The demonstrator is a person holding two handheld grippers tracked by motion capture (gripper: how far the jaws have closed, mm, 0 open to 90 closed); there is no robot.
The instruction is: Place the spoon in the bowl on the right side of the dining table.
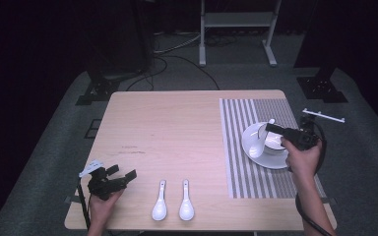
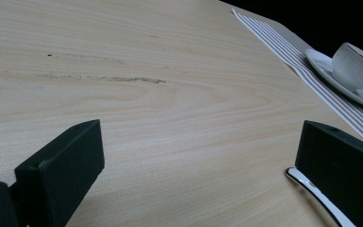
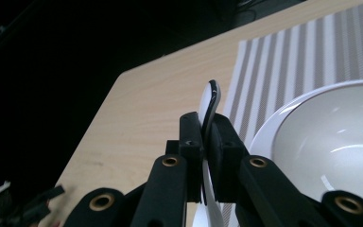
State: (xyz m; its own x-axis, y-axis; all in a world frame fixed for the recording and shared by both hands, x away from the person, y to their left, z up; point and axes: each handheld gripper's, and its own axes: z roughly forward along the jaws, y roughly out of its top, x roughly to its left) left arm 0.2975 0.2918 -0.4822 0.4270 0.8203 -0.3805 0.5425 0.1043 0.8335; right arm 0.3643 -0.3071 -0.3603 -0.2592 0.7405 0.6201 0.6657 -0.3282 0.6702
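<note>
My right gripper (image 1: 269, 129) hangs over the white saucer (image 1: 275, 164) on the striped placemat (image 1: 256, 184), shut on the handle of a white spoon (image 1: 256, 147) whose bowl hangs down at the saucer's left side. In the right gripper view the jaws (image 3: 207, 128) pinch the spoon handle (image 3: 211, 97), which sticks up past them. A white cup (image 1: 275, 142) stands on the saucer. My left gripper (image 1: 122, 172) rests at the table's front left, open and holding nothing (image 2: 201, 142). Two more white spoons (image 1: 159, 209) (image 1: 186, 208) lie side by side near the front edge.
The wooden table (image 1: 167, 128) is bare between the left gripper and the placemat. In the left gripper view a spoon handle (image 2: 307, 186) lies by the right jaw, with the cup (image 2: 359, 66) and saucer (image 2: 324, 64) farther off. Dark floor, cables and stands surround the table.
</note>
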